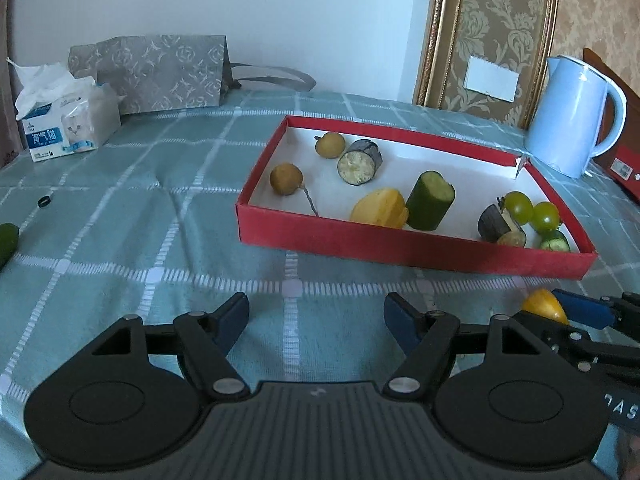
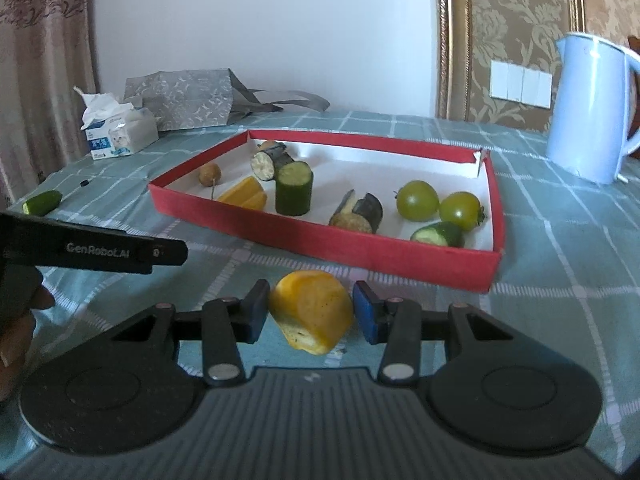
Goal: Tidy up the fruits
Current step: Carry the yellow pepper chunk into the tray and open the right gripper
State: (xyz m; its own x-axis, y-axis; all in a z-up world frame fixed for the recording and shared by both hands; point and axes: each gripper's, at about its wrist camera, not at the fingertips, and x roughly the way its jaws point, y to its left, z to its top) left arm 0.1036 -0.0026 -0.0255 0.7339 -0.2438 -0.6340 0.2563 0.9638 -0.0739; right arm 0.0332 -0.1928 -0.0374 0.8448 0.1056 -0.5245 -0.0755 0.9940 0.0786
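Note:
A red box [image 1: 400, 245] with a white floor lies on the checked tablecloth. It holds two brown round fruits [image 1: 286, 179], two eggplant pieces [image 1: 360, 162], a cucumber chunk [image 1: 430, 200], a yellow piece [image 1: 380, 208], two green tomatoes [image 1: 519, 205] and a cucumber end [image 1: 555, 241]. My left gripper [image 1: 315, 316] stands open over bare cloth in front of the box. My right gripper [image 2: 309, 308] is shut on another yellow fruit piece [image 2: 312, 312] just before the box's front wall [image 2: 320, 245]. A loose cucumber piece [image 2: 42, 203] lies far left on the cloth.
A tissue pack [image 1: 68, 124] and a grey paper bag [image 1: 160, 72] stand at the back left. A light blue kettle [image 1: 572, 116] stands behind the box's right corner. A small black ring [image 1: 44, 201] lies on the cloth at left.

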